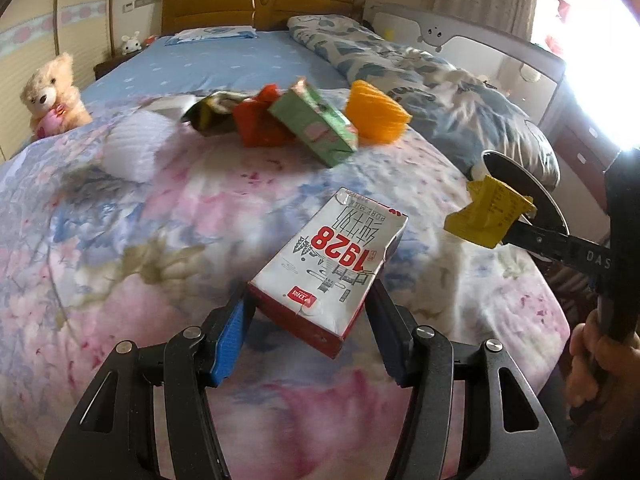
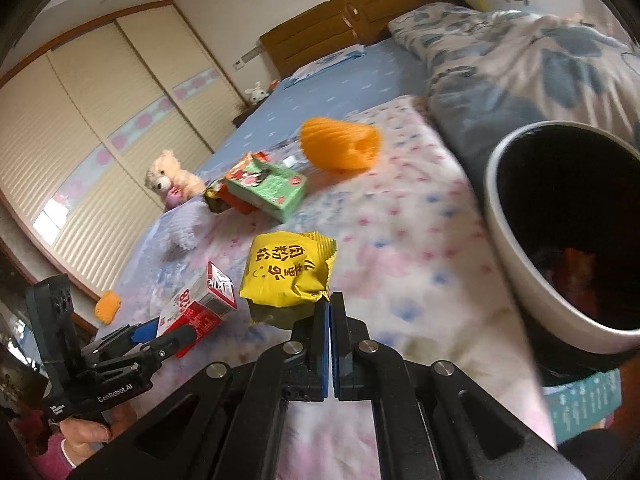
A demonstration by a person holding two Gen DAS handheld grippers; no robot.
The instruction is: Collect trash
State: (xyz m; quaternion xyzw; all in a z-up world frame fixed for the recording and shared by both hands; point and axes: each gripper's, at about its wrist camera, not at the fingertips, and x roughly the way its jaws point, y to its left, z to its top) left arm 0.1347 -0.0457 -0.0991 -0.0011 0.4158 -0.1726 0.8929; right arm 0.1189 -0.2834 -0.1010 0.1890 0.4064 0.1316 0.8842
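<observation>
The trash bin [image 2: 560, 236] sits at your right gripper's [image 2: 330, 344] two o'clock, near, mouth open toward you. Your left gripper [image 1: 312, 300] clamps the milk carton [image 1: 332, 264], long axis running toward one o'clock, and is farther from the bin. Your right one pinches the yellow wrapper [image 2: 288, 276] by its near edge, so I'd drop it first.
</observation>
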